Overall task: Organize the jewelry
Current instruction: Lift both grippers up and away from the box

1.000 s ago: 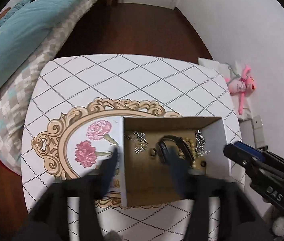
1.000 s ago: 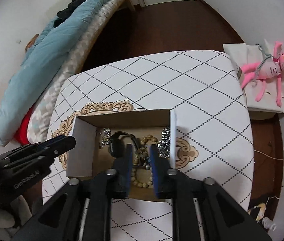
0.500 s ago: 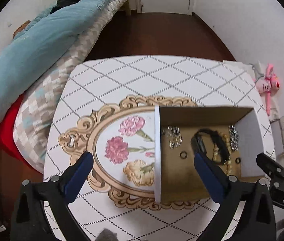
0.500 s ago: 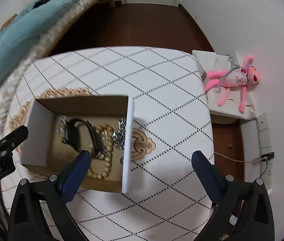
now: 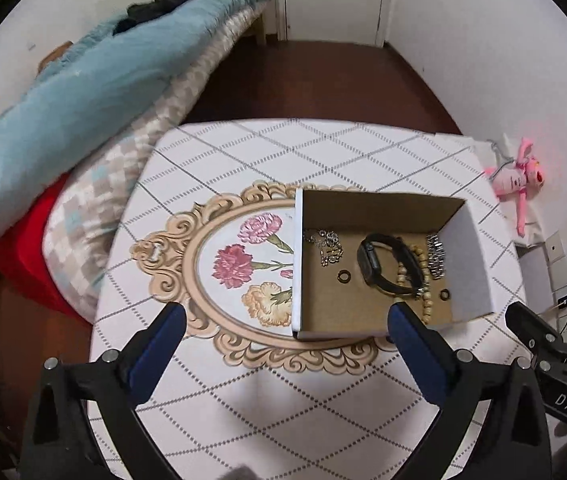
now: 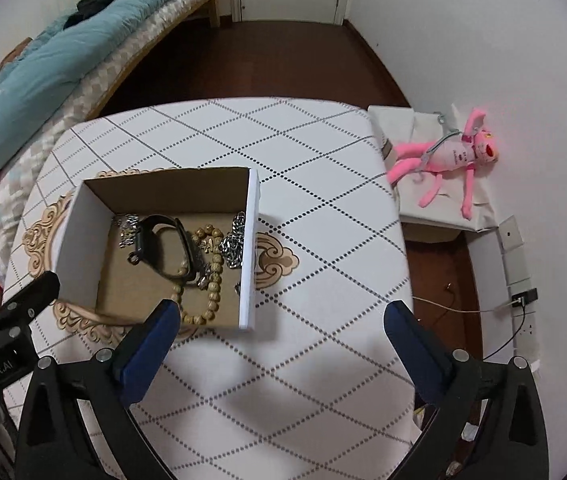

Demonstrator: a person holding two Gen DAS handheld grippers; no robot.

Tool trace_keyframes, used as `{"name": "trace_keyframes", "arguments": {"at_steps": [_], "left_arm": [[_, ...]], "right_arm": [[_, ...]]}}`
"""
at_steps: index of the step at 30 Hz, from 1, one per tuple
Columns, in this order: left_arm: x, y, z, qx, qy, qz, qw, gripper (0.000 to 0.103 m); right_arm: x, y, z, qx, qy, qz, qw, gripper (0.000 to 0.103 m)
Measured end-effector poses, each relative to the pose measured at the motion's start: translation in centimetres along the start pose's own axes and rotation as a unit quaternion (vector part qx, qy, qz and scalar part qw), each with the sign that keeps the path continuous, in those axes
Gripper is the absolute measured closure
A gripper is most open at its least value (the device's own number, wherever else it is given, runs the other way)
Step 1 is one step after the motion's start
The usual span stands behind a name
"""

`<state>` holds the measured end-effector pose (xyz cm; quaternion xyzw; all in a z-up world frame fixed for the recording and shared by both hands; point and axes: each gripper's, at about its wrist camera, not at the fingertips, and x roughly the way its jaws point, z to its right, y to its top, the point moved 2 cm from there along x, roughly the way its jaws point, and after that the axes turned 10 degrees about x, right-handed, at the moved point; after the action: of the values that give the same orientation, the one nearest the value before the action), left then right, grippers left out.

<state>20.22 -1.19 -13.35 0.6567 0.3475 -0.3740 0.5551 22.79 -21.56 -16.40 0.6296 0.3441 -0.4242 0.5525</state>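
An open cardboard box (image 5: 468, 256) (image 6: 83, 236) stands on the patterned table. Inside lie a black wristband (image 5: 383, 266) (image 6: 163, 246), a wooden bead bracelet (image 5: 423, 276) (image 6: 213, 276), silver chains (image 5: 435, 254) (image 6: 235, 244), a small silver piece (image 5: 327, 246) (image 6: 127, 226) and two small rings (image 5: 344, 276). My left gripper (image 5: 283, 314) is open and empty, above the table in front of the box. My right gripper (image 6: 283, 312) is open and empty, in front of and right of the box.
The table (image 5: 323, 152) (image 6: 315, 208) has a diamond-grid cloth with a floral oval. A bed with a blue quilt (image 5: 63, 100) (image 6: 43, 52) lies left. A pink plush toy (image 6: 451, 156) lies on a white box at the right. Wall sockets and cables (image 6: 519, 296) are right.
Both grippers have opened wide and pulled back up out of the box. The right one, shut inside the box a second ago, has let go. The jewelry stays in the box.
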Motion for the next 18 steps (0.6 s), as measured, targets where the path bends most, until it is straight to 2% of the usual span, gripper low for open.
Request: {"name": "trace_keyframes", "arguments": {"at_steps": [11,18], "left_arm": [[-10.7,-2.1,-0.4,-0.006,-0.001,0.079,0.9968,0.000],[-15.8,-3.1,0.1,0.001,-0.010,0.117,0.9931,0.000]], "right_arm": [[-11.7,-3.7,1.3,0.017,0.014,0.092,0.996,0.000],[-18.4,-5.5,1.9,0.024,0.021,0.139,0.990,0.000]]}}
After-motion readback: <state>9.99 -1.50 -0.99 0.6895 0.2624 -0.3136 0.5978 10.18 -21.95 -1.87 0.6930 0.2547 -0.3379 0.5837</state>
